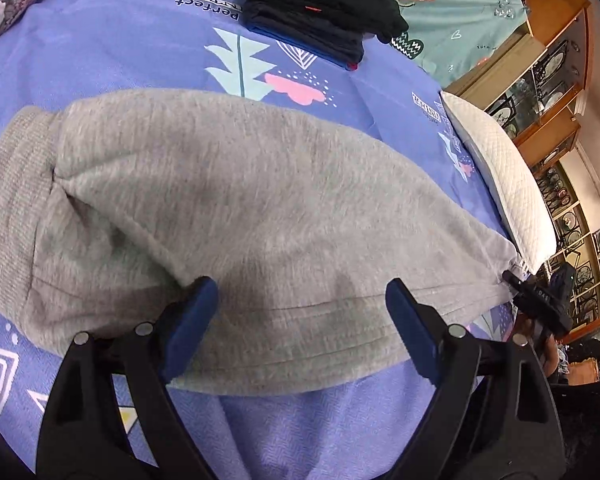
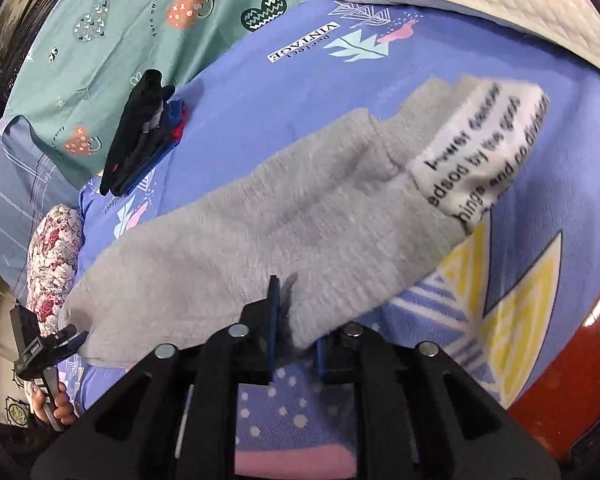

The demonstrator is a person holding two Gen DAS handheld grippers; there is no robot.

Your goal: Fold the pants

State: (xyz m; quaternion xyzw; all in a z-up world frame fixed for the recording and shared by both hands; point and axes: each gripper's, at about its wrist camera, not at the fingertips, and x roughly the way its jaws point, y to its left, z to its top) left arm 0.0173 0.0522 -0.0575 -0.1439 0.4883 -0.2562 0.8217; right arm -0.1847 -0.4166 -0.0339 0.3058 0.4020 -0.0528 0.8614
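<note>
The grey pants (image 1: 228, 216) lie stretched across the blue bedspread (image 1: 112, 40) on the bed, already doubled lengthwise by the look of it, waistband w/ printed lettering (image 2: 488, 152) at one end. The right gripper (image 2: 296, 344) has its fingers narrow, pinching the fabric edge near that waistband end. The left gripper (image 1: 300, 324) hovers w/ fingers wide over the near edge, gripping nothing in its own view; in the right wrist view its tips sit at the far corner, contact unclear. Main risk, prob.: the right pulls before the left clamps, so one end drags, layers slide apart and the fold skews. A thin pinch may also catch the top layer only & slip. The stack of dark folded clothes (image 1: 320, 12) sits well apart, low snag risk.
</note>
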